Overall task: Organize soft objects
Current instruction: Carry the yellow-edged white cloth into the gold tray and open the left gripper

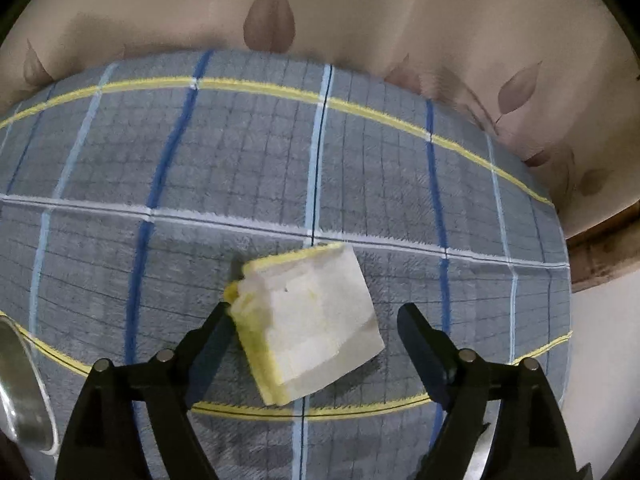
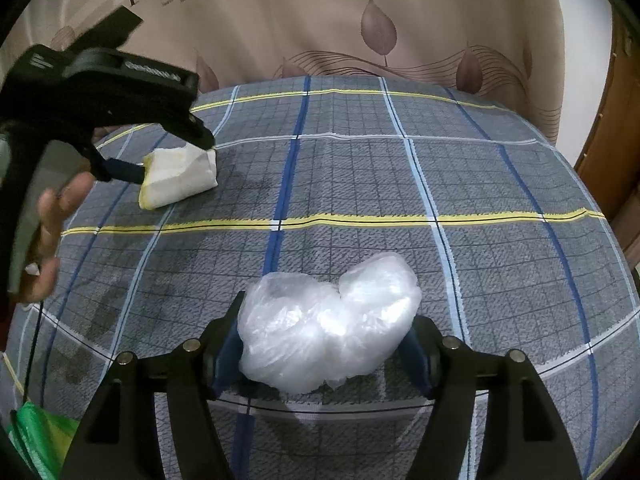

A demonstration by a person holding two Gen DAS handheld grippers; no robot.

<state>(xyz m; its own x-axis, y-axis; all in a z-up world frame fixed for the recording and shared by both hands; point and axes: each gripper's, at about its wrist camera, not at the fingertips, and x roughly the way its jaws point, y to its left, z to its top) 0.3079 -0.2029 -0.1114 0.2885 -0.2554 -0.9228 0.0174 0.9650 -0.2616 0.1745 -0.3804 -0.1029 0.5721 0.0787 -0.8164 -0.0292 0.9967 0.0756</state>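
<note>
Plastic bag (image 2: 328, 324) gripped, sponge (image 1: 308, 320) — unclamped

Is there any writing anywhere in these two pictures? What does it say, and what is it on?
"Rom..." in large letters, cut off at the top edge, on the beige leaf-print curtain.
"feel", "But", "The", "through": single words from the small lines beside it; the rest is too blurred to read.
Small print at the curtain's top right corner: too small to read.
A pale mark on the black body of the left tongs: unreadable.
Left wrist view: no text.

Plaid-covered table (image 2: 360, 184) w/ beige leaf-print curtain (image 2: 320, 12) behind, wooden door (image 2: 624, 128) rt
</note>
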